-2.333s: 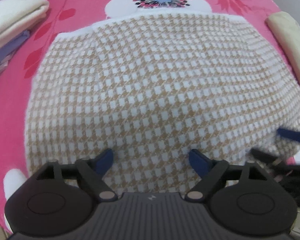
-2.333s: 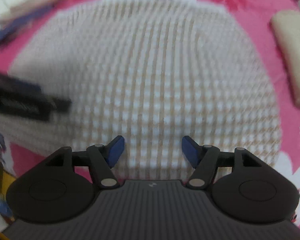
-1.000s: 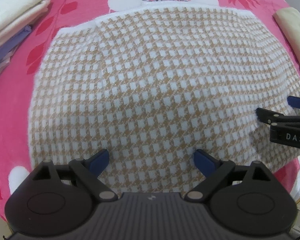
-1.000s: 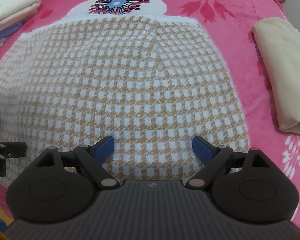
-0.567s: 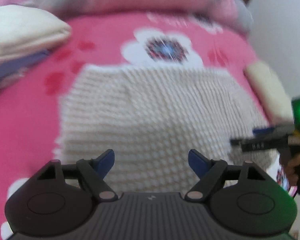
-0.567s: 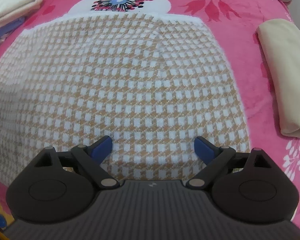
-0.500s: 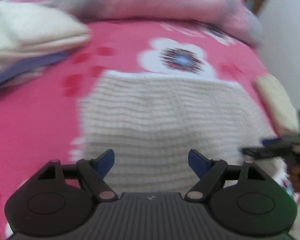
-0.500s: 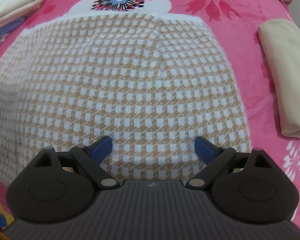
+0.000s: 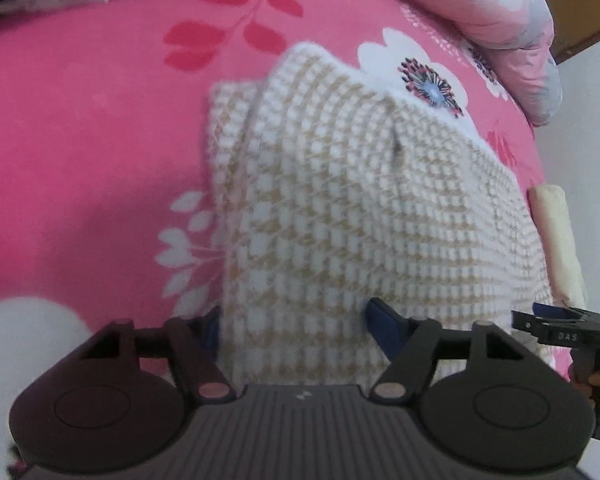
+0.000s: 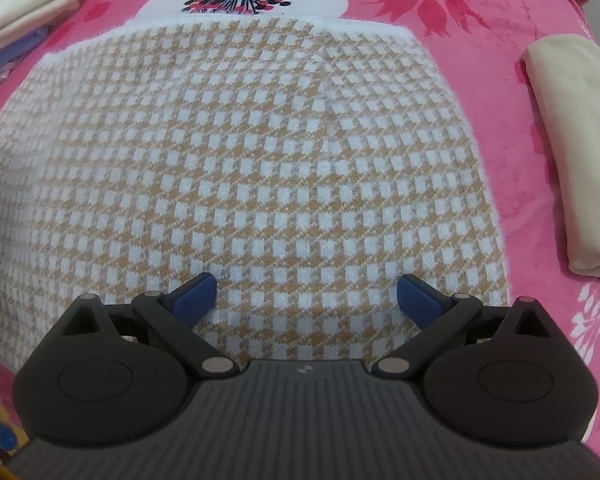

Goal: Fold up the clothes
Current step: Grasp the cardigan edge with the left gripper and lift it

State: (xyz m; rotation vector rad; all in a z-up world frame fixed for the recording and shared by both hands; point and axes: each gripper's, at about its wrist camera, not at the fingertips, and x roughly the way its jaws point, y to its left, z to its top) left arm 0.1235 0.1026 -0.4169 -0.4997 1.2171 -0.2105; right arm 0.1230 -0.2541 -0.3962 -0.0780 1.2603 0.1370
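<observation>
The fingers of the left gripper [image 9: 296,330] are closing in around the near left edge of the houndstooth sweater [image 9: 352,216], with the knit sitting right between the two blue pads, though it's hard to tell from the blur whether they've actually bitten down yet, so it reads as not quite a pinch. Over on the other side the right gripper [image 10: 306,294] has its fingers spread wide and getting wider, hovering above the near part of the sweater with nothing pinched between them. The sweater itself lies on the pink floral bed [image 9: 80,128], already squared up into a rectangle, with a narrow flap sticking out along its left side in the left wrist view. A cream folded garment [image 10: 572,152] sits just off its right edge, and a stack of folded laundry [image 10: 24,8] is parked at the far left. Looks like the next fold is being set up from the left edge. To do it cleanly, the left fingers probably want to catch every layer at that edge, not just the top one, or the underside will lag and bunch. The right gripper would likely do best either grabbing a matching spot or pinning the middle so the whole thing doesn't slide on the fuzzy blanket.
</observation>
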